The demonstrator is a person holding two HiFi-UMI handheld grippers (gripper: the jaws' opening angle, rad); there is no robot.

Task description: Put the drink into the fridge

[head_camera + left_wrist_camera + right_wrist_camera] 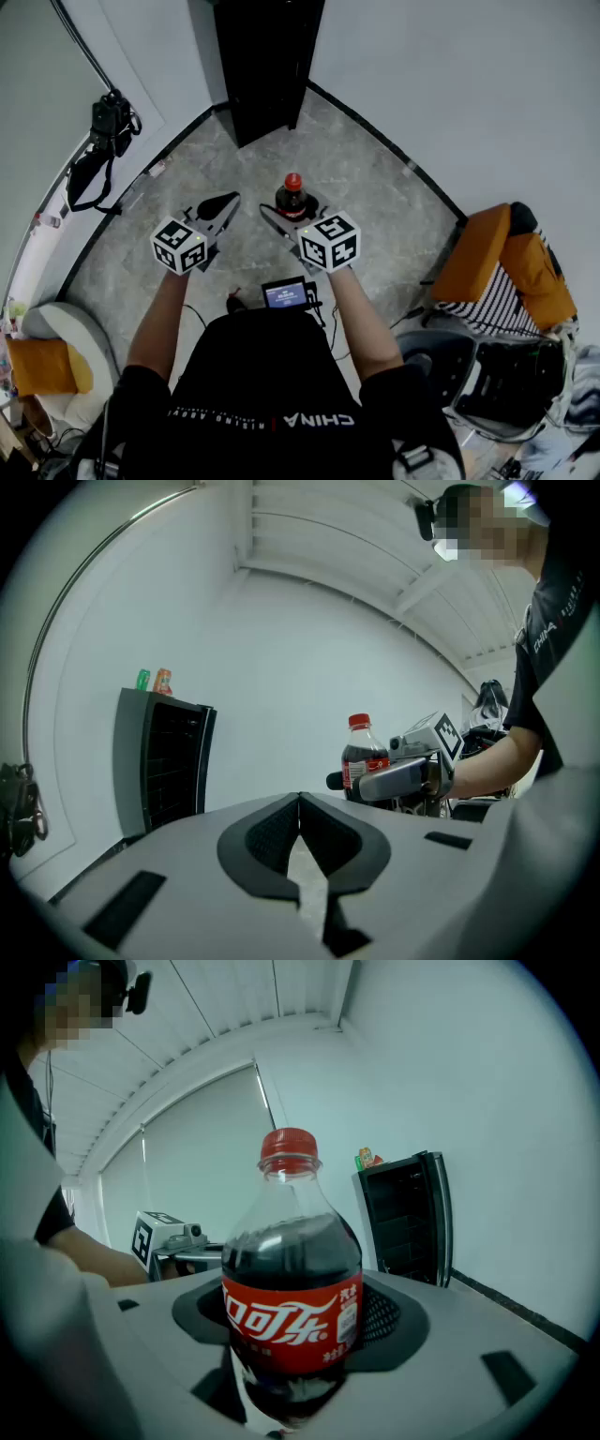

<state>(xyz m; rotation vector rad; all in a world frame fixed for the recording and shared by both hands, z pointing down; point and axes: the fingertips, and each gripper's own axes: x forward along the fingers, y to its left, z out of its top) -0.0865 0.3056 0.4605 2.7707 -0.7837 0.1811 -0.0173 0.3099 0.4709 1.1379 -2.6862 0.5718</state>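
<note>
Right claw (292, 214) pinching the cola bottle (292, 1279) around its lower body. The bottle is upright, red cap up, held above the floor (375, 216). Left claw (300, 808) is pressed together with nothing in it, level with the right one at its 9 o'clock. Black fridge (267, 66) stands at 12 o'clock from the bottle, in the room corner, apart from both claws.

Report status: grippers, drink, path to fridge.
Left gripper shut, empty. Right gripper shut on cola bottle, upright. Fridge ahead in the corner, bottle not in yet. Nothing seen in the way.
</note>
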